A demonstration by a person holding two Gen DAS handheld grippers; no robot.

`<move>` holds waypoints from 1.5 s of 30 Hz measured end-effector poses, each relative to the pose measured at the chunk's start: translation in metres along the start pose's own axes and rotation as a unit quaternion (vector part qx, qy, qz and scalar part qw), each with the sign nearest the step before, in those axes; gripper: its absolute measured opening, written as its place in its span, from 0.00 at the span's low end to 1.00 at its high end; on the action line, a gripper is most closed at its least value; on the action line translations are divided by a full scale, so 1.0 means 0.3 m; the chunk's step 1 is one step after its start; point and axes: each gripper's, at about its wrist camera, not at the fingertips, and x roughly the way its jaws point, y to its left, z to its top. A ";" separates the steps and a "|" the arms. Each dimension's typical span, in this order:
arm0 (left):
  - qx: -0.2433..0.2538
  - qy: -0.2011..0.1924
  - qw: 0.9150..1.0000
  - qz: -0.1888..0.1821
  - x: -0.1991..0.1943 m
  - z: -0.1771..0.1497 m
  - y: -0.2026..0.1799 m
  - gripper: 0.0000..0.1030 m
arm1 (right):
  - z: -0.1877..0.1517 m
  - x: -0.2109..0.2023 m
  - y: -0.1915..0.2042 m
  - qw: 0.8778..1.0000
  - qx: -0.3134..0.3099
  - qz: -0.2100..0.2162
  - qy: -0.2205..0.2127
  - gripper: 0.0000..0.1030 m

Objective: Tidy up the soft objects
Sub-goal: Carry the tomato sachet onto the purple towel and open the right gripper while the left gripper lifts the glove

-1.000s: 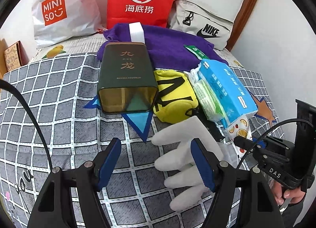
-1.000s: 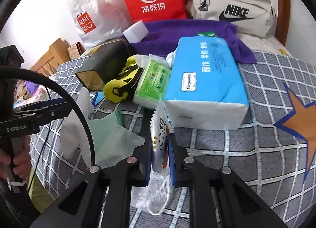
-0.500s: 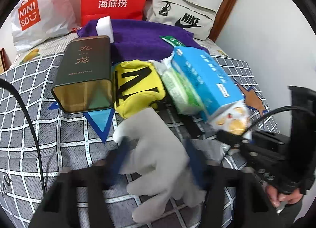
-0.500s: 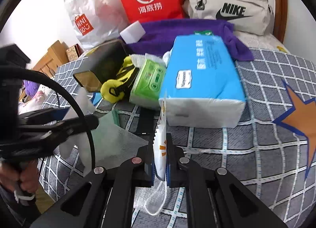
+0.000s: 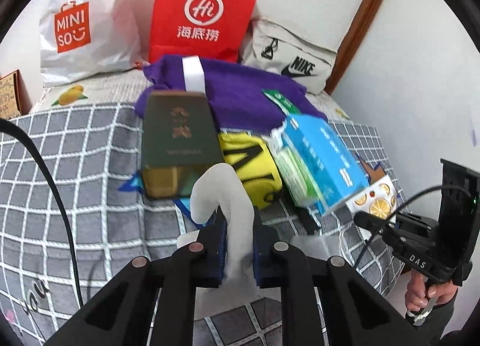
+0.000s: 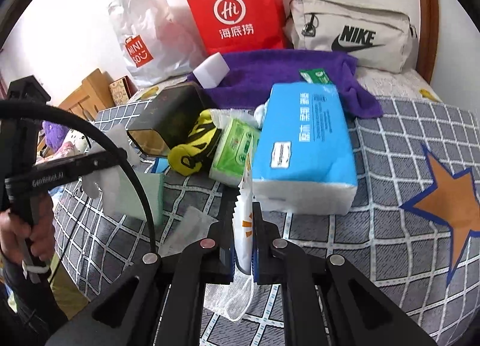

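Nearest me, my left tongs [image 5: 238, 244] have just been closing and now pinch a soft white fabric glove [image 5: 223, 196], whose loose end curls up above the blue pads. My right tongs [image 6: 243, 251] are clamped on a flat white sachet printed with orange slices [image 6: 244, 220], held on edge; a white mesh face mask [image 6: 231, 298] hangs just under them.

I take the big blue plastic pack of tissues [image 6: 306, 148] as my landmark on the grey checked bedspread [image 6: 399, 142]. The sachet stands just in front of its near end. Touching its left side lies a green pack of wet wipes [image 6: 235, 148], then a yellow pouch with black straps [image 6: 195, 143], then a dark green tin with gold lettering [image 5: 180, 136]. A pale green cloth [image 6: 141, 196] lies nearer and to the left. Behind the tissues spreads a purple towel [image 6: 285, 73] carrying a white sponge block [image 6: 211, 71]. Beyond that, against the wall, stand a white Miniso bag [image 6: 144, 37], a red paper bag [image 6: 237, 7] and a beige Nike bag [image 6: 354, 37].
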 end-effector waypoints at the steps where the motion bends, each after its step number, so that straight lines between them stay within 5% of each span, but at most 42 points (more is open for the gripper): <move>1: -0.002 -0.003 1.000 0.000 -0.005 0.010 0.005 0.13 | 0.007 -0.006 0.003 1.000 -0.003 0.000 -0.002 0.08; 19: 0.017 -0.039 0.999 0.006 -0.054 0.260 -0.011 0.13 | 0.251 -0.042 -0.058 0.999 -0.020 0.027 -0.036 0.08; 30: 0.013 -0.033 0.999 0.004 -0.004 0.399 -0.015 0.13 | 0.474 0.081 -0.160 0.999 -0.009 -0.016 -0.033 0.08; 36: 0.018 -0.031 0.999 0.011 0.022 0.453 -0.003 0.13 | 0.588 0.215 -0.241 0.999 0.007 -0.033 -0.011 0.08; 45: 0.019 -0.029 0.999 0.015 0.049 0.508 0.022 0.13 | 0.660 0.500 -0.310 0.996 0.015 -0.020 0.083 0.08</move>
